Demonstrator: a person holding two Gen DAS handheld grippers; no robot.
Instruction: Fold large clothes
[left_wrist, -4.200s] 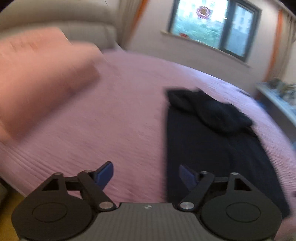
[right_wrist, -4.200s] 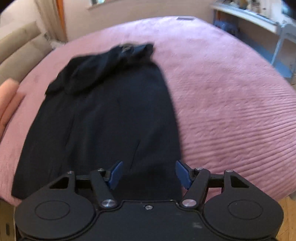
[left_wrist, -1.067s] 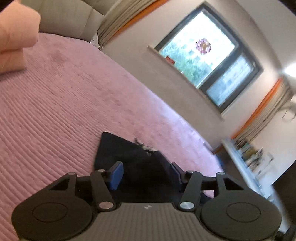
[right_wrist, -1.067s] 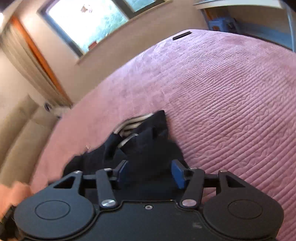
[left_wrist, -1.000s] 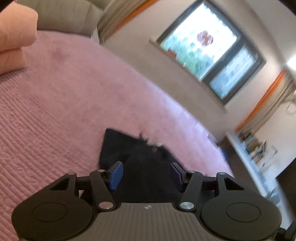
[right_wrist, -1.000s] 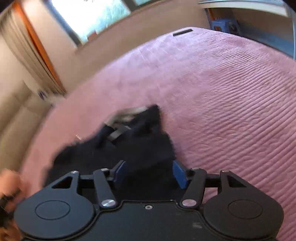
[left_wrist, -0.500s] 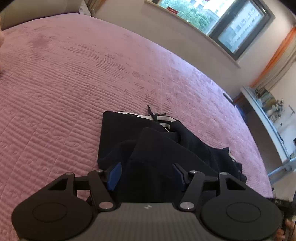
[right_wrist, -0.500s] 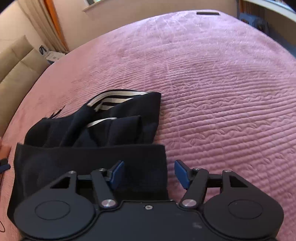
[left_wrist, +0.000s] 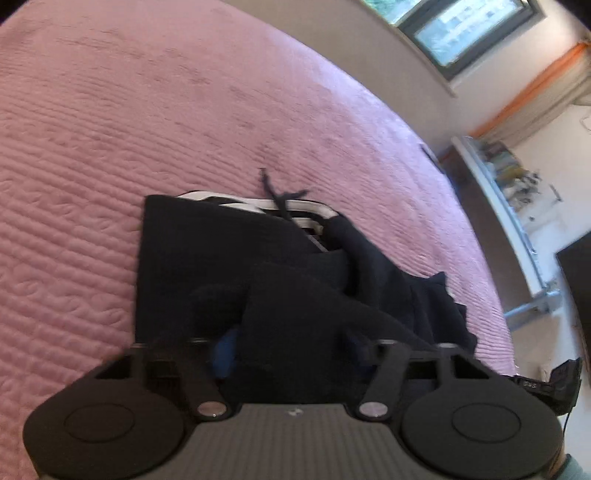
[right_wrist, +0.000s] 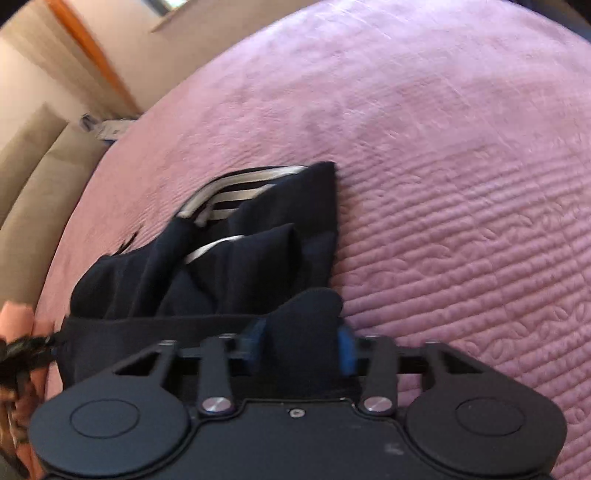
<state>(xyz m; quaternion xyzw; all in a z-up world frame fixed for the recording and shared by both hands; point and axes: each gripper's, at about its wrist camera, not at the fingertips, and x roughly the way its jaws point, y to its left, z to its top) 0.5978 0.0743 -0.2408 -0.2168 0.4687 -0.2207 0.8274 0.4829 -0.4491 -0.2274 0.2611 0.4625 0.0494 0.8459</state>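
A black garment lies folded on the pink quilted bed cover, with a striped black-and-white band and a drawstring at its far end. My left gripper is low over the near fold. Its jaws are closing, and a raised ridge of black cloth is squeezed between them. In the right wrist view the same garment shows its striped band at the top. My right gripper is also closing, and a hump of the near right corner bulges up between its blue pads.
The bed cover stretches far on all sides of the garment. A beige headboard and a pink pillow lie to the left. A window, an orange curtain and a cluttered shelf stand beyond the bed.
Both grippers have come down and forward onto the garment's near fold. Their jaws, wide half a second ago, have narrowed, and the cloth now bunches up between them.
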